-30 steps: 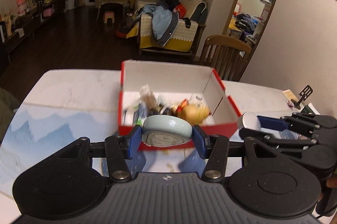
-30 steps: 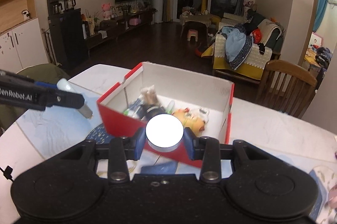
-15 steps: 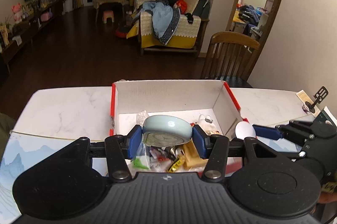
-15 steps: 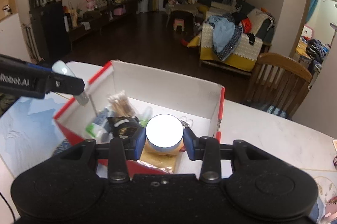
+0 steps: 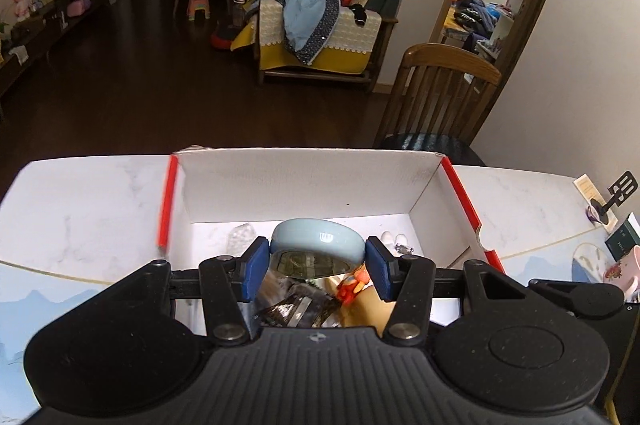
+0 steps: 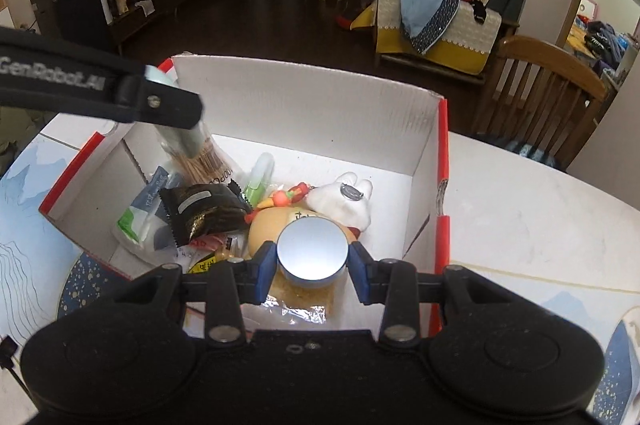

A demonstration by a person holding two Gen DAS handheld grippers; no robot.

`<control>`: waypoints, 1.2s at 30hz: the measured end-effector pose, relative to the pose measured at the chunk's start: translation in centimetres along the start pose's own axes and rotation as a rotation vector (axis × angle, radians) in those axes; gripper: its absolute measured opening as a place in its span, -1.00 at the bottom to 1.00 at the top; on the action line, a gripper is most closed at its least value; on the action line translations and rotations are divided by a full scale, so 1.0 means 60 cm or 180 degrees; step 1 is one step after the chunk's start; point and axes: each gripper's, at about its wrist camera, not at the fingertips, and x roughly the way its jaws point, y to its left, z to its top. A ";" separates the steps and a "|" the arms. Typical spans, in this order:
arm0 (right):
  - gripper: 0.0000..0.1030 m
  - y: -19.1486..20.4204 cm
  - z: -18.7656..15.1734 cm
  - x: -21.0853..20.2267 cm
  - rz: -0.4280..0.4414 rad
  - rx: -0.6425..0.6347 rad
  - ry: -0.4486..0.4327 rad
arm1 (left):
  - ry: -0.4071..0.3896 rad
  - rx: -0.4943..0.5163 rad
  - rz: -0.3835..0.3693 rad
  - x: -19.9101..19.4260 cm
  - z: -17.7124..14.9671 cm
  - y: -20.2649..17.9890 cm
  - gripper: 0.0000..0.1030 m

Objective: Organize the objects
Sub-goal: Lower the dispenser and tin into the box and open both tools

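Your left tool (image 5: 316,267) holds a pale blue clock (image 5: 317,245) and your right tool (image 6: 312,269) holds a round tin (image 6: 312,248), both above the red box (image 6: 442,193) of small things on the bench (image 6: 520,221)

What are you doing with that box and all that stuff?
A person is tidying small things into the red and white box on the table. Each hand works a gripper. The left gripper has its jaws shut on a pale blue round clock, the right gripper on a small round white jar. Both hang over the box, which already holds snack packets and a plush toy.
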 end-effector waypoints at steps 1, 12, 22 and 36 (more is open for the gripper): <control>-0.26 -0.001 0.002 0.002 0.0002 0.0007 0.0007 | 0.0002 -0.0030 -0.0051 0.006 0.000 0.001 -0.01; -0.22 -0.005 -0.001 0.024 0.0024 0.0104 0.0092 | 0.0302 -0.0015 -0.0085 0.070 -0.018 0.004 -0.01; 0.15 0.002 -0.011 0.017 0.0035 -0.0042 0.0001 | 0.0475 0.0067 -0.0035 0.093 -0.049 0.017 -0.01; 0.25 0.001 -0.021 -0.034 0.0134 -0.0112 -0.0182 | 0.0404 0.0280 0.0084 0.066 -0.066 0.019 0.17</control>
